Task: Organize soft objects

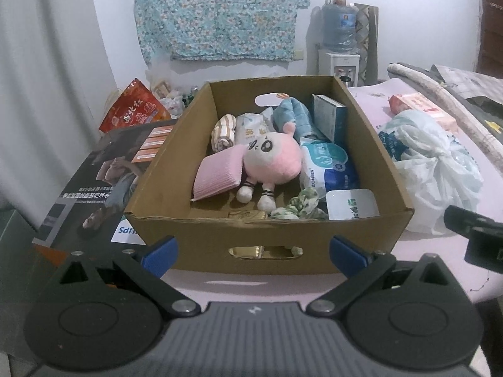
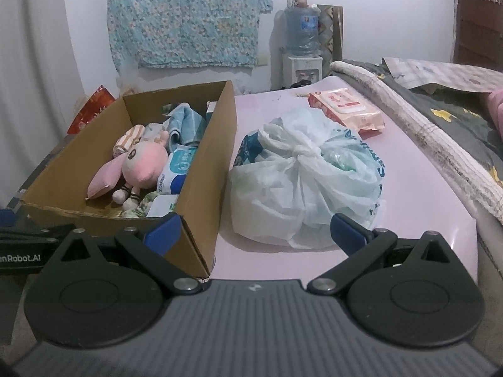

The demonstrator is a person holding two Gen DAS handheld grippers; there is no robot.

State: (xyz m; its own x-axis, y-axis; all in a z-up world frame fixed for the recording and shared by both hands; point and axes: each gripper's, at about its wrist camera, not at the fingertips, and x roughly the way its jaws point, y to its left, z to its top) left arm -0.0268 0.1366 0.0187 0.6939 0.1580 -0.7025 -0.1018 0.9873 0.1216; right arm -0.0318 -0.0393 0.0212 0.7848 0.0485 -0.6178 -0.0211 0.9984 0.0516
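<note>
While you hold both tools low and level at the near edge of the pink tabletop [image 2: 424, 188], your left gripper [image 1: 253, 251] faces the front wall of the cardboard box [image 1: 220, 245] with its blue fingertips [image 1: 160, 251] spread wide and nothing between them. Your right gripper [image 2: 254, 232] is likewise apart and empty, aimed at the gap between the box's near right corner and the tied plastic bag [image 2: 301, 182] just beside it.

From the left wrist you look straight into the box: the pink plush doll [image 1: 272, 163] lies in the middle, a pink ribbed cloth [image 1: 217, 172] against its left side, a striped rolled cloth [image 1: 223, 132] and a blue plush [image 1: 292, 116] toward the back wall, a wipes pack [image 1: 330, 166] on the right, and a green patterned scrunchie [image 1: 298, 207] near the front wall. That view also catches a black part of your other tool at the right edge (only a sliver).

The right wrist alone shows the pink wipes packet [image 2: 345, 106] whole, toward the tabletop's far edge behind the bag, and the bedding [image 2: 440, 132] along the right edge.
</note>
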